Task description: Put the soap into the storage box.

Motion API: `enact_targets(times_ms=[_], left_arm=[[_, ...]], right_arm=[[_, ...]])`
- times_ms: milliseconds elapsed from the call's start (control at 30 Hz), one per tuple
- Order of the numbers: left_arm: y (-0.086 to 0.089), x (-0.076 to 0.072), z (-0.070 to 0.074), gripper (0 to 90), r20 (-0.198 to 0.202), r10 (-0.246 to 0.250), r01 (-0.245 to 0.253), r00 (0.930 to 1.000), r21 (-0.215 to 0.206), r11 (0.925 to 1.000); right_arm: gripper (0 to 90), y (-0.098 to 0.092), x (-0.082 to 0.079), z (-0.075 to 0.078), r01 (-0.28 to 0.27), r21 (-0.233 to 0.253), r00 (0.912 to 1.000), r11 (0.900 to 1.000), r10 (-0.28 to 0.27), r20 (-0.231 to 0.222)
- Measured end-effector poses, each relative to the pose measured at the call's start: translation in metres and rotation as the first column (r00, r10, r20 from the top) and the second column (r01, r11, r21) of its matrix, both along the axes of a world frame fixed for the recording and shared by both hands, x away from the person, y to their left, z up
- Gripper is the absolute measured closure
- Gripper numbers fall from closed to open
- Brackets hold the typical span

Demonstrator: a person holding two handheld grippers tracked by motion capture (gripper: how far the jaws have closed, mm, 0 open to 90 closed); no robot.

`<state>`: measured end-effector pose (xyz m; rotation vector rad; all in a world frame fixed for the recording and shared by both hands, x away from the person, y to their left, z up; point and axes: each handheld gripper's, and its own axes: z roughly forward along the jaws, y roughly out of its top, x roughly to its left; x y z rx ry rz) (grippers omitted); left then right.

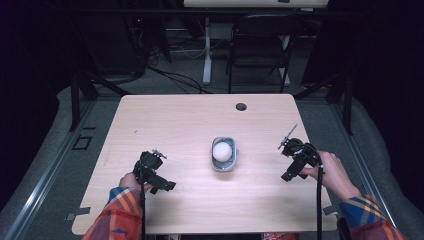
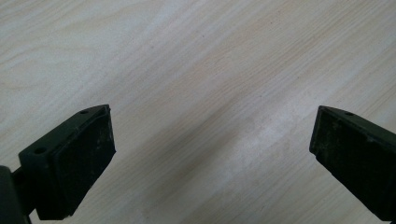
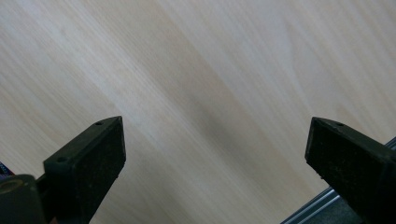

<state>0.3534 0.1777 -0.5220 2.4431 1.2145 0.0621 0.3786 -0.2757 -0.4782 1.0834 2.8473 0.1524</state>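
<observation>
A small grey container [image 1: 224, 168] stands at the middle of the light wooden table [image 1: 190, 120], with a white round object [image 1: 222, 150] resting in it. To its left, a hand holds my left gripper [image 1: 159, 181] low over the tabletop. In the left gripper view the left gripper [image 2: 212, 126] is open, jaws wide apart over bare wood. To the container's right, near the table's right edge, the other hand holds my right gripper [image 1: 295, 167]. In the right gripper view the right gripper [image 3: 215, 135] is open too, nothing between its black pads [image 3: 93, 163].
A round cable hole [image 1: 241, 106] sits near the table's far edge. Beyond the table stand a dark folding chair [image 1: 260, 50] and a white desk leg [image 1: 207, 55]. A metal rail [image 3: 317, 205] runs past the table's edge in the right gripper view.
</observation>
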Motion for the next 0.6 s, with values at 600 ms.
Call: enact_targets(times_ms=[600], left_arm=[[-0.001,0.0,0.0,0.0,0.003,-0.002,0.002,1.0,0.004,1.0]], right_arm=[[5.1,-0.023,-0.023,-0.041,0.073,0.019,0.9973,0.997,-0.073,-0.01]])
